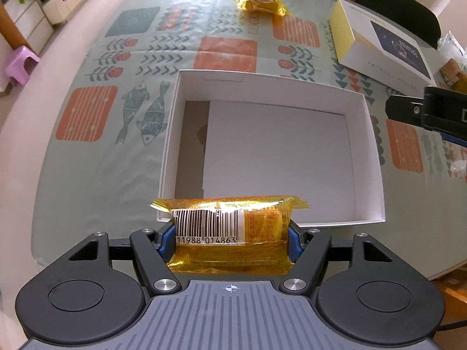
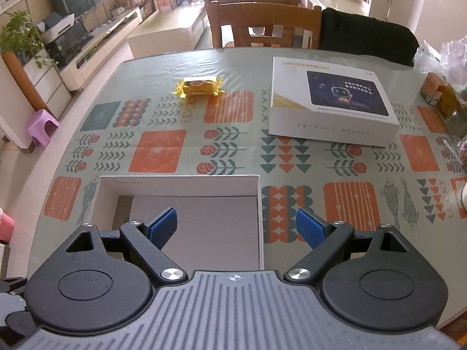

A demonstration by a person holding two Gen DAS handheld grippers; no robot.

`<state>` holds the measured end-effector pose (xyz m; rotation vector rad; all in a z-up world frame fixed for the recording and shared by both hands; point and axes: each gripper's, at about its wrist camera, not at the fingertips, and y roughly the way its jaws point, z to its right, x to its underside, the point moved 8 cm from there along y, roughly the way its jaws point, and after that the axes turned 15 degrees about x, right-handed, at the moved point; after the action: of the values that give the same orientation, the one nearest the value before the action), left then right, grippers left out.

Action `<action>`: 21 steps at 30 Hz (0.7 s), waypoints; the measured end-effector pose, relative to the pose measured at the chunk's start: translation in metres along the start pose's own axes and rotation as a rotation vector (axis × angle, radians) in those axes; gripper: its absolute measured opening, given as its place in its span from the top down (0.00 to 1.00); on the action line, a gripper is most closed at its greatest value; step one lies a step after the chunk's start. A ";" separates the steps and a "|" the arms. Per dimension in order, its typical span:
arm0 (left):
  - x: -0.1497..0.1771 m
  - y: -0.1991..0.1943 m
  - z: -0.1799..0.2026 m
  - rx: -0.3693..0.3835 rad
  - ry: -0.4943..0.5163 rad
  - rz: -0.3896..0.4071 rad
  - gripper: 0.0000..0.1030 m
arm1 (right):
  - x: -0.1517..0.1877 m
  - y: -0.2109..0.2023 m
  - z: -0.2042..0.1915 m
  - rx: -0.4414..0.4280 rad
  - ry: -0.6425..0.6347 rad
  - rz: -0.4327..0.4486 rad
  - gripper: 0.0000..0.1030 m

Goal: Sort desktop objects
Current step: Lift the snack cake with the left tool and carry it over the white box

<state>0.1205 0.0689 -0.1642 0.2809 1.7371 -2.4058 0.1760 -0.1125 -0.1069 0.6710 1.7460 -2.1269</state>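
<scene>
My left gripper [image 1: 232, 240] is shut on a gold-wrapped snack packet [image 1: 230, 227], barcode side up, held above the near edge of an open white box [image 1: 366, 145]. The box holds only a white insert. A second gold snack packet [image 1: 261, 4] lies on the far side of the table, also in the right wrist view [image 2: 200, 86]. My right gripper [image 2: 236, 227] is open and empty, hovering over the right edge of the white box [image 2: 179, 188].
A closed white tablet box [image 2: 329, 102] lies at the far right of the patterned tablecloth [image 2: 160, 150]. Bags and small cartons [image 2: 446, 93] crowd the right edge. Wooden chairs [image 2: 262, 26] stand behind the table. The right gripper's body [image 1: 437, 110] shows at right.
</scene>
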 end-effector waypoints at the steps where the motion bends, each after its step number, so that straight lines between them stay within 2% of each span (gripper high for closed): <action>1: 0.000 0.001 -0.001 -0.001 0.004 -0.001 0.34 | 0.000 0.001 0.001 0.003 0.002 -0.002 0.00; 11: -0.009 0.008 -0.008 -0.020 0.018 -0.019 0.34 | -0.010 0.013 0.006 0.012 0.019 -0.012 0.00; 21: -0.039 0.028 0.000 -0.024 0.023 0.000 0.34 | -0.026 0.029 0.013 0.024 0.009 -0.023 0.00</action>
<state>0.1653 0.0613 -0.1803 0.3067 1.7753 -2.3892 0.2109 -0.1330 -0.1155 0.6707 1.7435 -2.1663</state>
